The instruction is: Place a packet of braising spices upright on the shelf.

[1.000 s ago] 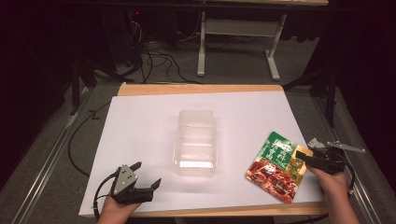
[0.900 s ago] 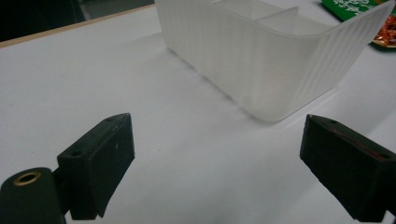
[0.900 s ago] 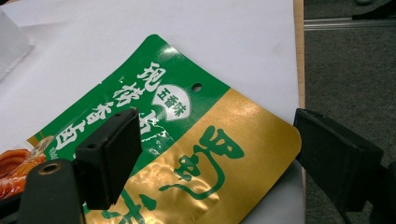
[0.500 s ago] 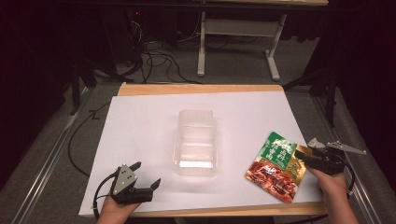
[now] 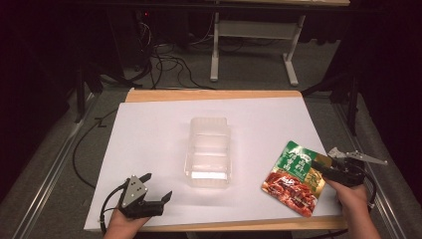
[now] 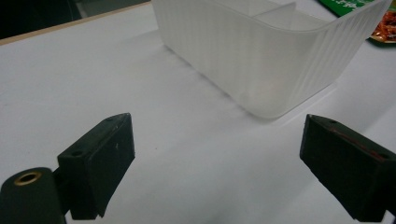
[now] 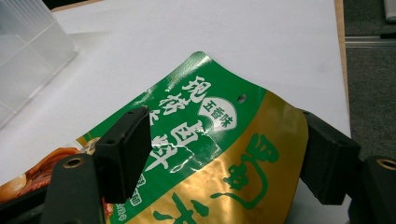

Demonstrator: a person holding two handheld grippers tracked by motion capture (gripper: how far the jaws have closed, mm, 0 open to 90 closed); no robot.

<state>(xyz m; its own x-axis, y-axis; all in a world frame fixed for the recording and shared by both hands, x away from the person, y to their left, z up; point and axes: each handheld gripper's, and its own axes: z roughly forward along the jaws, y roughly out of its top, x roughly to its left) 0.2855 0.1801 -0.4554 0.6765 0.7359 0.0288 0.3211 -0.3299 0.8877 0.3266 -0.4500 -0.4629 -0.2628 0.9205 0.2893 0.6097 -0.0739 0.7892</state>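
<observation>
Dark floor with cables and a metal frame is seen behind a wooden table covered by a white sheet.

At the near left corner of the table, the left claw is held low in a hand that comes in over the near edge, pointed toward the right and slightly away. Its jaws are spread wide with nothing between them; in the left gripper view only bare sheet is seen between them, with a clear plastic box further ahead. The box stands upright in the middle of the table, its long axis running from the near edge to the far edge.

Near the right edge, the right claw is held level by a hand whose forearm comes in at the near right corner, and is pointed leftward. A green, gold and red food packet lies close to the near right corner, its long axis running diagonally, with the green end toward the far edge and the red end toward the near edge. In the right gripper view the packet's gold and green corner is set between the jaws, which have just been closing; a gap is visible at each pad, so the packet is not yet pinched.
</observation>
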